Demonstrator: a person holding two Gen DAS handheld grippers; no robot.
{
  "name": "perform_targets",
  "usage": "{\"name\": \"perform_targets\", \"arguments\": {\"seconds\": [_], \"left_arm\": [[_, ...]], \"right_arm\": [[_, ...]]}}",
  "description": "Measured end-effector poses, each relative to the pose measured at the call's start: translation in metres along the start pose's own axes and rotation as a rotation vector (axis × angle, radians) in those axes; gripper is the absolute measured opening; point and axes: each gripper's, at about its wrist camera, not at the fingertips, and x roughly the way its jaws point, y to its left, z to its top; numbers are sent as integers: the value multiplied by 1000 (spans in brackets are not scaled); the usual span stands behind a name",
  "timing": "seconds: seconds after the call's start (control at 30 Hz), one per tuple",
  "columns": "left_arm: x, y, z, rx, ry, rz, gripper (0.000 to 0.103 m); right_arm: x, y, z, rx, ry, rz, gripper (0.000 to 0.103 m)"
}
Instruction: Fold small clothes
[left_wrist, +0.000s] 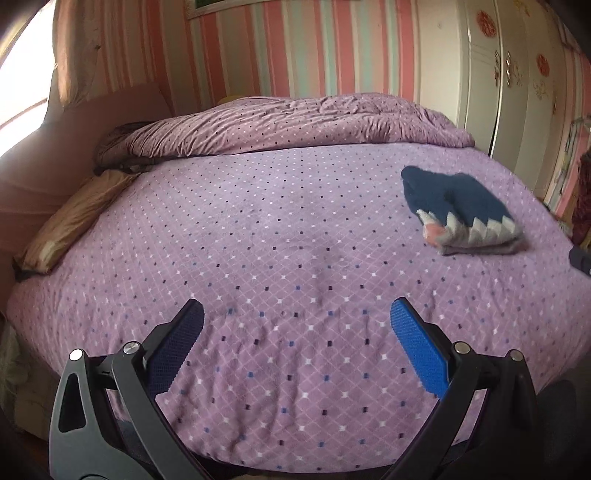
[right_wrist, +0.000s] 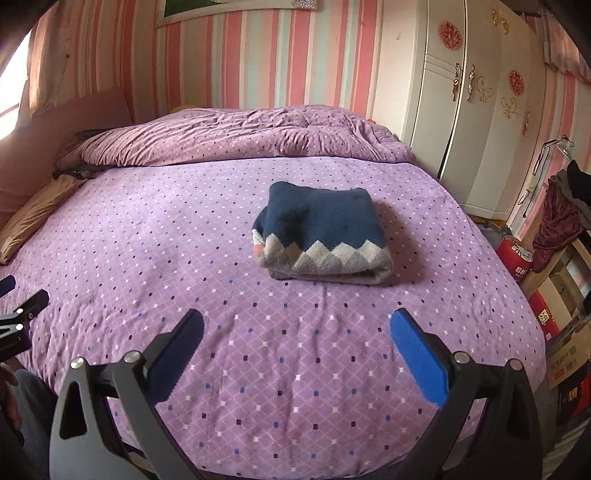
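Fuzzy knit sweater (right_wrist: 321, 230); soft matt bedsheet (right_wrist: 184, 240)

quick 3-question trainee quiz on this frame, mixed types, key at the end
1. True or false: the left gripper is shut on the folded sweater.
2. Where does the sweater lie? A) on the purple bed sheet B) on the rolled duvet C) in the white wardrobe
3. Fill in: the jaws of the right gripper stand ____.

Key: 1 false; 2 A; 3 open
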Motion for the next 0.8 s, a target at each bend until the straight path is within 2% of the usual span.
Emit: {"name": "perform_targets", "arguments": {"seconds": [0.07,0.17,0.33,0.8], "left_arm": [[-2,0,-2,-21,-1,-8,100],[-4,-5,-6,1,-8,39,100],[-7,1,-5,-45,-2,-17,100],[-2,16,-3,-97,0,5,100]], "right_arm": [[2,0,-2,-7,3,-5,101],[6,-2,-4,-9,10,-15,101],[8,-1,-7,-21,9,-35,101],[13,-3,-6,-15,7,-13,101]]}}
